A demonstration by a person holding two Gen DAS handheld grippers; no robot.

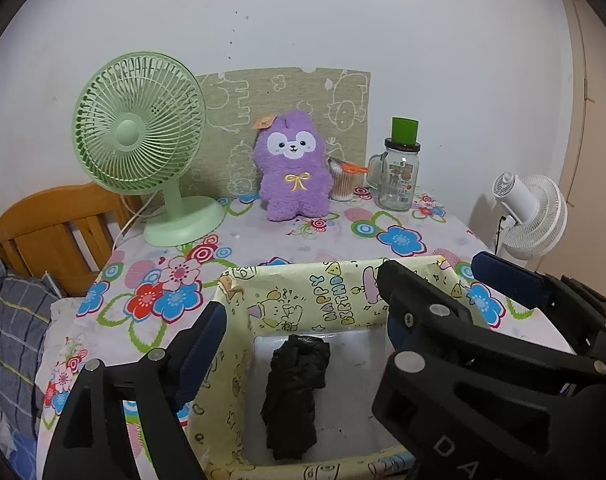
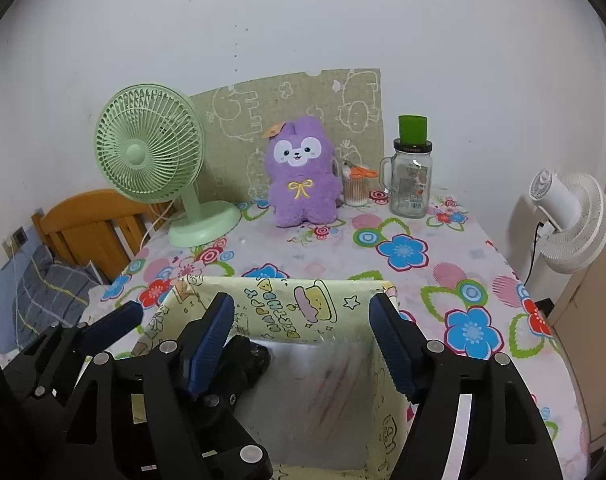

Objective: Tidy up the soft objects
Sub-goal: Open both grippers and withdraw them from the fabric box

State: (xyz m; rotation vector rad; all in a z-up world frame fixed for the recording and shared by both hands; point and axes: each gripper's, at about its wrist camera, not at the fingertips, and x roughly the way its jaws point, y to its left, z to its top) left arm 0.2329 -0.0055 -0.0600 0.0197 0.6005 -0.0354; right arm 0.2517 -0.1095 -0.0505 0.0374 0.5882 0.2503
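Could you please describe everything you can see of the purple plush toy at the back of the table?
The purple plush toy is fluffy, with a white face patch, dark eyes, a yellow embroidered bow on its chest and an orange tag by one ear. It stands upright on the floral tablecloth, its back against the patterned green board, between the green fan and the cotton-swab cup.

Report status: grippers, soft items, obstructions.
Left gripper, right gripper open, empty. Crumpled black cloth inside yellow birthday-print box. Purple plush bunny upright, unobstructed.
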